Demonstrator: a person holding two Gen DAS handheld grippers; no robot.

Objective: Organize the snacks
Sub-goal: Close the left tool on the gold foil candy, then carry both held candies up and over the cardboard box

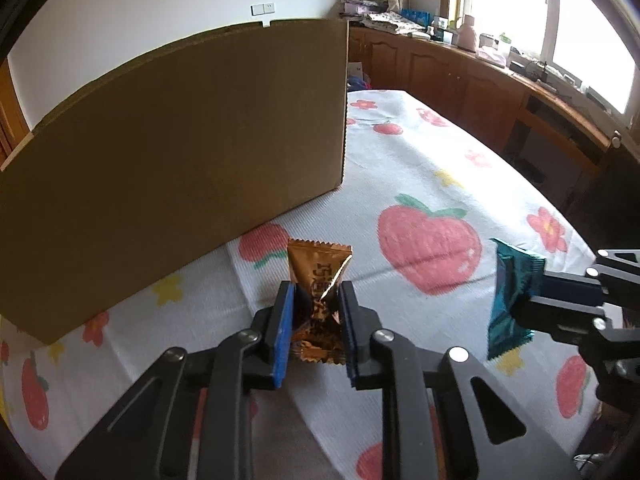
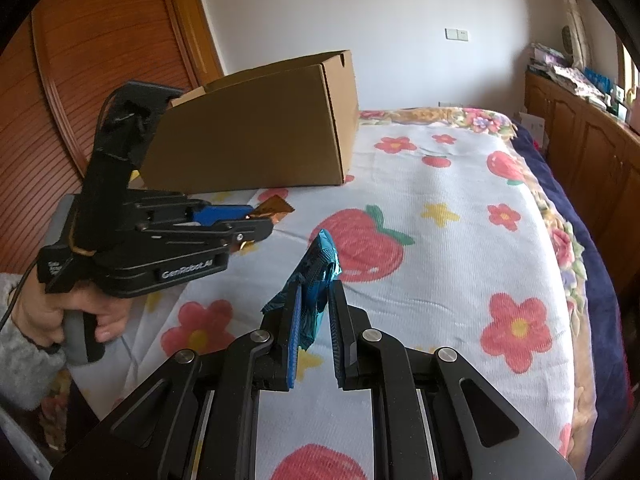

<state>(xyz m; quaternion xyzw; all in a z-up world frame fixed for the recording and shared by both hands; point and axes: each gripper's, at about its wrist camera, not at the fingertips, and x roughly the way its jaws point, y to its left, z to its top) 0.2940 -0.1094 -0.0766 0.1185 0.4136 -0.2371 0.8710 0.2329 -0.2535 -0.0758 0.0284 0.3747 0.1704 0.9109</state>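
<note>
The left gripper [image 1: 314,296] is clamped on a crinkled gold foil snack packet [image 1: 319,270], long axis pointing toward the brown cardboard box [image 1: 180,152]. The right gripper [image 2: 314,292] pinches a teal foil snack packet [image 2: 316,268], upright, above the fruit-printed white bedspread [image 2: 440,264].

The box [image 1: 172,160] runs off the left edge of the left wrist view, and its inside is hidden behind its near wall in both views. The middle of the gold packet [image 1: 318,280] is covered by the pads clamped on it; its print is too crumpled to read. The teal packet [image 2: 316,276] is partly hidden the same way. The person's hand [image 2: 60,312] is cut off at the sleeve. Items on the far counter [image 1: 480,46] are too small to tell.
</note>
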